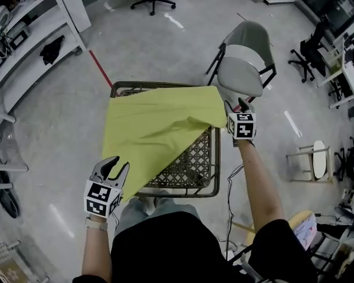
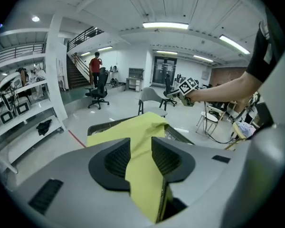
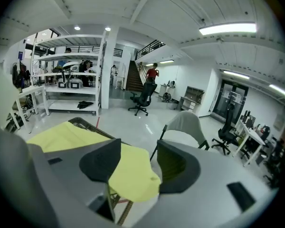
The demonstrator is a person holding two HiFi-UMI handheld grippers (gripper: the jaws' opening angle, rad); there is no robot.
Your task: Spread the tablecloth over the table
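Tablecloth (image 1: 153, 131): yellow, laid askew on the table (image 1: 194, 170); near right part uncovered. Left gripper (image 1: 119, 164), right gripper (image 1: 237, 106): jaws apart, cloth corners lying loose between them. Risk: the ungripped cloth may be snagged and dragged off as the jaws are withdrawn.

Table (image 1: 194, 161) — seemingly woven — half under yellow tablecloth (image 1: 147, 128).

Yellow tablecloth (image 1: 147, 128) draped over lattice-top table (image 1: 196, 161), rumpled, near-right part uncovered.
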